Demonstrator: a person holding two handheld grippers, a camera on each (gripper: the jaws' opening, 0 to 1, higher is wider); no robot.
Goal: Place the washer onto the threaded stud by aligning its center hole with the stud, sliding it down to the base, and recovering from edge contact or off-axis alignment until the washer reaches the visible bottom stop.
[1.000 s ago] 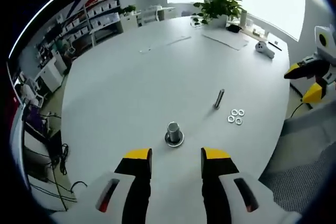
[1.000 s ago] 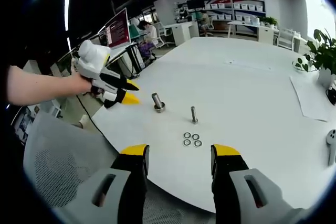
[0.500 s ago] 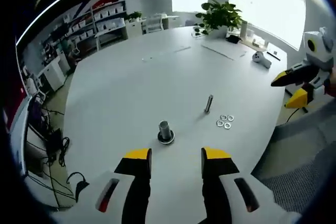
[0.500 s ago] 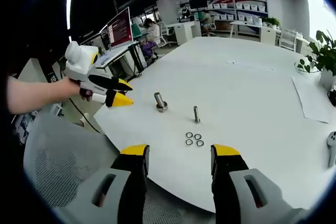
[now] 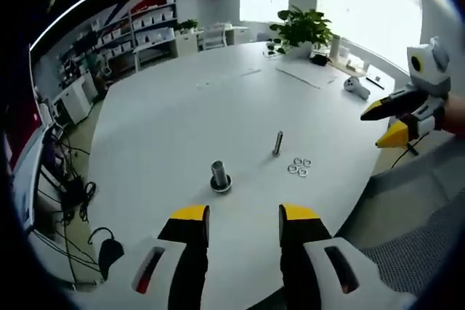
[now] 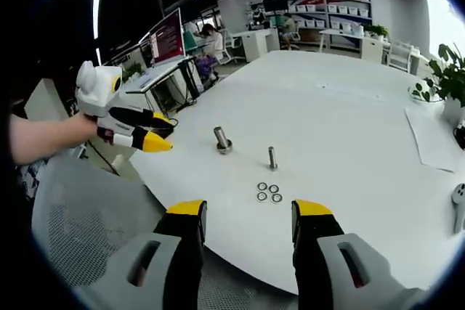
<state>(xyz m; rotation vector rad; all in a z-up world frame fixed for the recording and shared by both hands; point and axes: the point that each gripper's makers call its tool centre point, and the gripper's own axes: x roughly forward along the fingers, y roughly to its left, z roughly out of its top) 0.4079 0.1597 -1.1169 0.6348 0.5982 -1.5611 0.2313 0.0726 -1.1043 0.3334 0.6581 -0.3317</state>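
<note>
Three washers (image 6: 268, 192) lie in a tight cluster on the white counter (image 6: 349, 121), just below the centre of the right gripper view; in the left gripper view the same three (image 5: 298, 167) sit right of centre. Two upright metal pieces stand near them. One is a slim threaded stud (image 6: 272, 157), just above the washers in the right gripper view and up-left of them in the left gripper view (image 5: 278, 143). The other is a thicker stud on a round base (image 6: 221, 139), further left in both views (image 5: 220, 176). None of the washers is on either stud.

The left hand-held gripper (image 5: 244, 217) is released, its yellow-tipped jaws apart and holding nothing, at the bottom of its own view; it also shows at the left of the right gripper view (image 6: 149, 132), off the counter's edge. The right hand-held gripper (image 6: 248, 212) is likewise apart and empty, seen again at the right edge of the left gripper view (image 5: 385, 123).

A potted plant (image 5: 301, 25) stands at the far top, with papers (image 5: 305, 72) and a white controller (image 5: 356, 86) nearby. A mesh chair back (image 6: 87, 230) fills the lower left of the right gripper view.
</note>
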